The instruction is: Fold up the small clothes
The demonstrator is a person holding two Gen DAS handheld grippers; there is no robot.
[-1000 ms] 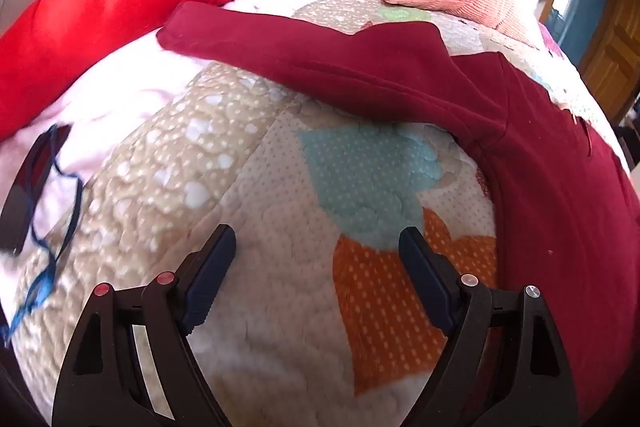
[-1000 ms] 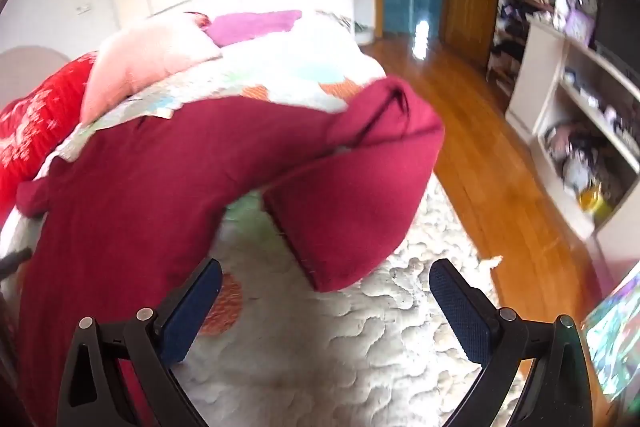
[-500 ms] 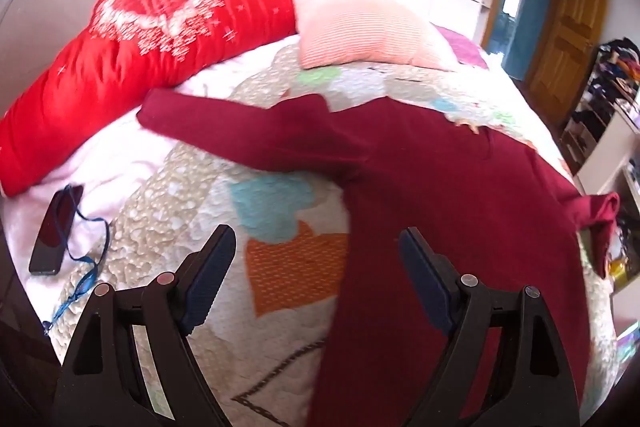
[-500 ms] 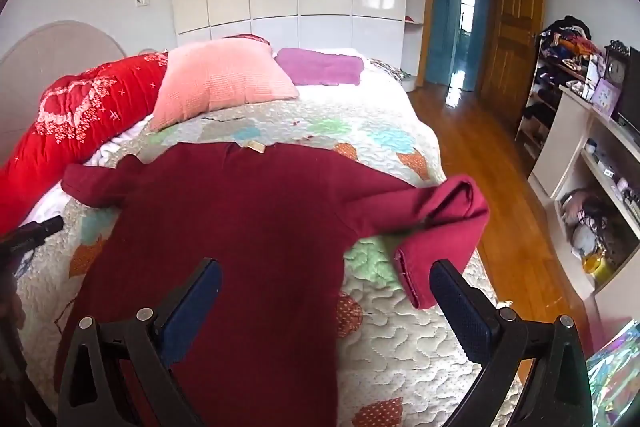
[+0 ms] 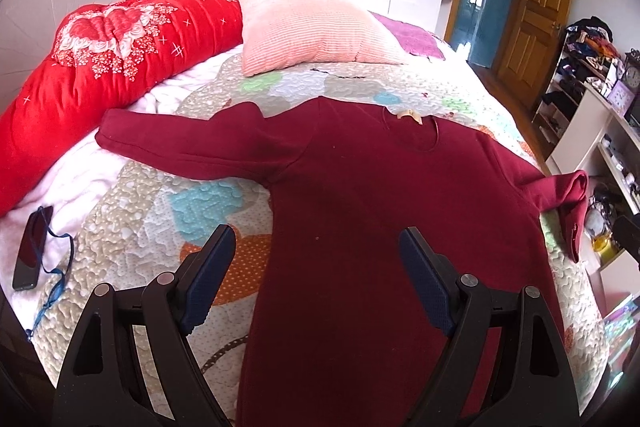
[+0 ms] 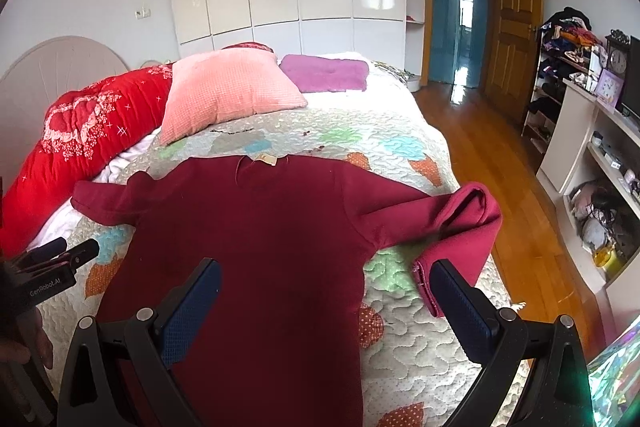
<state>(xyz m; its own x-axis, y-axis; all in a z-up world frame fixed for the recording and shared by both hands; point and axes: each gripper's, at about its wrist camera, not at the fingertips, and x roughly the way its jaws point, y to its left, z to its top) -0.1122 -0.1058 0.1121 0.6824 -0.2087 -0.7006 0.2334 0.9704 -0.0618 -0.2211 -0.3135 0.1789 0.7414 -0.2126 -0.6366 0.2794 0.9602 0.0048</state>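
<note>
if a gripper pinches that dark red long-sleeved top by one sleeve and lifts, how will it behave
The dark red long-sleeved top is probably floppy: its right sleeve already lies doubled over on the patchwork quilt. The rest would likely drag and bunch rather than lift flat. Its fabric looks thick, so perhaps slightly heavy.

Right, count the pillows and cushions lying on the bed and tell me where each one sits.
3. A long red floral bolster lies along the headboard side, a pink ribbed square pillow leans beside it, and a flat purple cushion sits behind. Others may be hidden.
</note>
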